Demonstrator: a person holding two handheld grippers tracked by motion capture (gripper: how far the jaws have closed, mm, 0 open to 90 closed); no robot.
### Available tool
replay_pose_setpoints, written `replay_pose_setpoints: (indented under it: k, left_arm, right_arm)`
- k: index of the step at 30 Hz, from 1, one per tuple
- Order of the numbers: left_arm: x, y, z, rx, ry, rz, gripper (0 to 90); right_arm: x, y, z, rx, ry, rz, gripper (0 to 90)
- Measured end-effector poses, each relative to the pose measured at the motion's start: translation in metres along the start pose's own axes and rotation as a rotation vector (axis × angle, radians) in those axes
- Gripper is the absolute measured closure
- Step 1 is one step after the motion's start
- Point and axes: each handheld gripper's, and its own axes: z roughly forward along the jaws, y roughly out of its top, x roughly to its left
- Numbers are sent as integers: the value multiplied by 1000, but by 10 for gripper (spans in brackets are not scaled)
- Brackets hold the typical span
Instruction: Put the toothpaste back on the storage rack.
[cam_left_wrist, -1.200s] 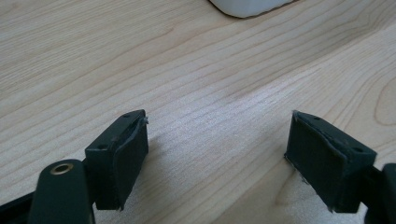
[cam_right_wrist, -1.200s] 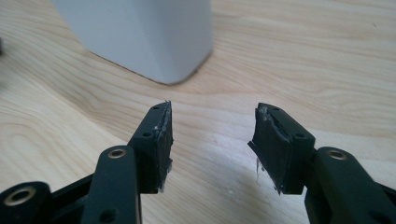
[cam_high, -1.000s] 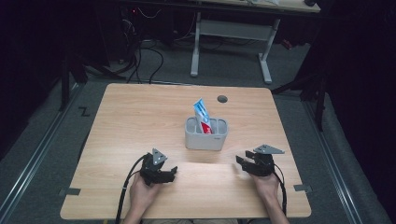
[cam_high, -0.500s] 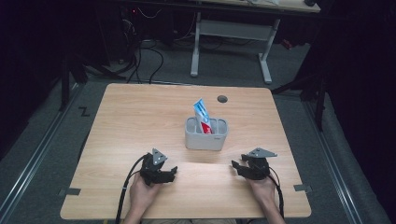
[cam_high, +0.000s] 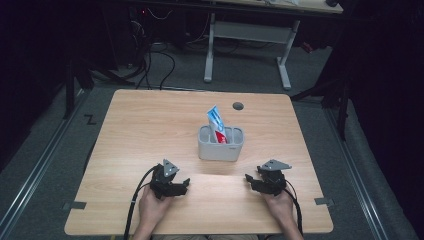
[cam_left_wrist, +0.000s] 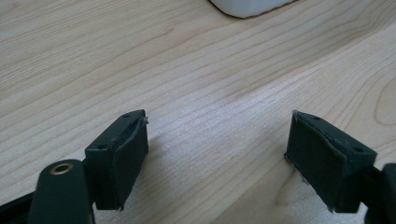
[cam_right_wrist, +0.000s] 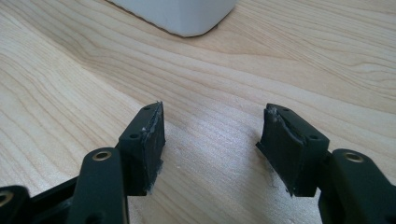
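Wood table (cam_high: 150, 125) in dark room | toothpaste tube (cam_high: 216, 125) upright in white holder (cam_high: 220, 145), mid-table | left gripper (cam_high: 181, 186) spread, empty, resting | right gripper (cam_high: 251, 181) jaws just opening, nothing between, near holder | likely readying reach for tube.

The right gripper (cam_high: 256, 180) now sits a little lower on the table (cam_high: 150, 125) than before, closer to the person. Its jaws have just been opening, and nothing sits between them, only bare wood.
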Motion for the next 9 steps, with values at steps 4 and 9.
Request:
replay_pose_setpoints:
  k: [4,9]
  left_arm:
    - [0,0,0,0,0,0,210]
    - [0,0,0,0,1,0,210]
  right_arm:
    - [0,0,0,0,-1,-1,386]
    - [0,0,0,0,-2,-1,384]
